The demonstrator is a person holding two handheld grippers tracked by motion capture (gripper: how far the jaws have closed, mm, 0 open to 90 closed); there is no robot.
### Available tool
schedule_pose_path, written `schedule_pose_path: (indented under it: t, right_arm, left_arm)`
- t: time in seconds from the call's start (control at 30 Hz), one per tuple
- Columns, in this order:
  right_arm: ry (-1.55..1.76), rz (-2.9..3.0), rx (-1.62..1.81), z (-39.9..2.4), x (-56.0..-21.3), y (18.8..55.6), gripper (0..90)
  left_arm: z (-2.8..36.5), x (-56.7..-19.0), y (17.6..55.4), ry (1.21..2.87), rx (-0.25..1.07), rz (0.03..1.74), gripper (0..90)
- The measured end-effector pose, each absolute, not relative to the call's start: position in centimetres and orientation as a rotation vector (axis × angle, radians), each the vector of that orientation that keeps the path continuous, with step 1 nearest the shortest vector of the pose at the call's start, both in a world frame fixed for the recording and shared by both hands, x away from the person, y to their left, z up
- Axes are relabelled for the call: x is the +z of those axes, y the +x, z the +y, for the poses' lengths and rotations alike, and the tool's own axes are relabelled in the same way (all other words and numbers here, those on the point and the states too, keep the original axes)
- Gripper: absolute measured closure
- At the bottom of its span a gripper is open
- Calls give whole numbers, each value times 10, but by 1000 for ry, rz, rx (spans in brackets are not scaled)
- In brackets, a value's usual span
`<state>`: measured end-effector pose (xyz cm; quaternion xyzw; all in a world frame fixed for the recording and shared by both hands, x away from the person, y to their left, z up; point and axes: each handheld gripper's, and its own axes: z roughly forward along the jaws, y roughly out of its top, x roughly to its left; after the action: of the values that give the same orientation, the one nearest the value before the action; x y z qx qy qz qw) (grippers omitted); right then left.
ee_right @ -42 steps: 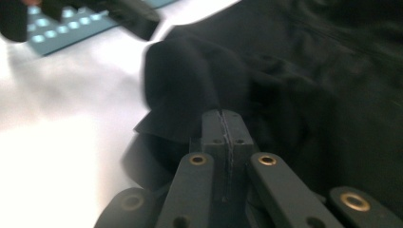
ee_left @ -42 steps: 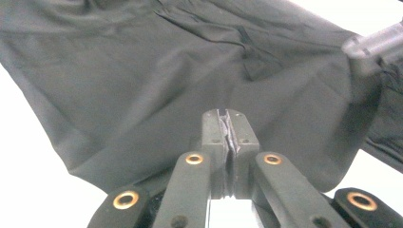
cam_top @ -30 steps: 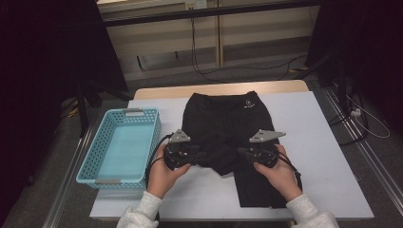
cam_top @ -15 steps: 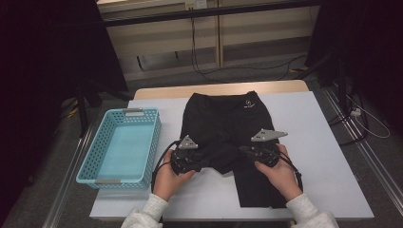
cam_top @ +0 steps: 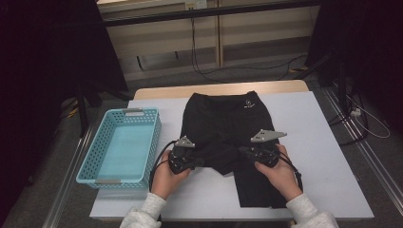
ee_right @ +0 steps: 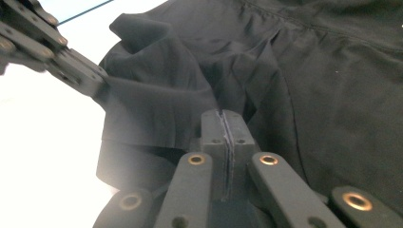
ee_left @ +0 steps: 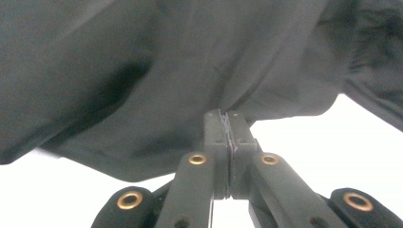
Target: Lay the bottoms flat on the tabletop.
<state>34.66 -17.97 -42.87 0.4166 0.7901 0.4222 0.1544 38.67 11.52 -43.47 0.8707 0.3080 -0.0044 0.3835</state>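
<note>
A pair of black shorts [cam_top: 223, 118] lies flat on the white table [cam_top: 323, 156], waistband at the far side. My left gripper [cam_top: 203, 162] sits at the hem of the shorts' left leg. Its jaws have just been closing, and in the left gripper view the left gripper [ee_left: 223, 115] is shut with a fold of the black fabric [ee_left: 166, 61] pinched between its pads. My right gripper [cam_top: 240, 150] is at the middle of the shorts. In the right gripper view the right gripper [ee_right: 222, 114] is shut on bunched cloth [ee_right: 332, 95], with the left gripper [ee_right: 97, 84] gripping the same rumpled leg at upper left.
A light blue plastic basket [cam_top: 157, 130] stands on the table's left side, beside the left hand. White table surface lies to the right of the shorts and along the front edge. Cables trail on the floor beyond the table.
The left hand has edged slightly toward the shorts' left leg, and its gripper now rests at the hem. The right hand and gripper have stayed put.
</note>
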Motion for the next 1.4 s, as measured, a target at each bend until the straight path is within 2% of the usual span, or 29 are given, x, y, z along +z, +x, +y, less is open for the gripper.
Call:
schedule_pose_path:
  t: [0.27,0.63,0.9,0.97,1.17,1.3,1.4]
  right_arm:
    - [1219,2274,1336,-178,-426,345,900]
    - [1214,2285,1248,-176,-432,349,900]
    - [1207,2307,1190,-174,-436,350,883]
    - [1210,2302,1182,-174,-437,351,871]
    - [1200,2288,1185,-173,-436,350,845]
    - [1180,2274,1186,-170,-434,349,824]
    - [1164,2266,1196,-170,-432,348,807]
  left_arm:
    - [140,-396,387,2129,61,757,893]
    - [132,-423,394,2169,32,792,876]
    - [129,-432,396,2158,53,815,814]
    - [129,-434,397,2135,92,834,726]
    - [131,-430,397,2105,92,837,770]
    - [131,-430,397,2113,76,840,843]
    - [134,-429,397,2112,82,870,826]
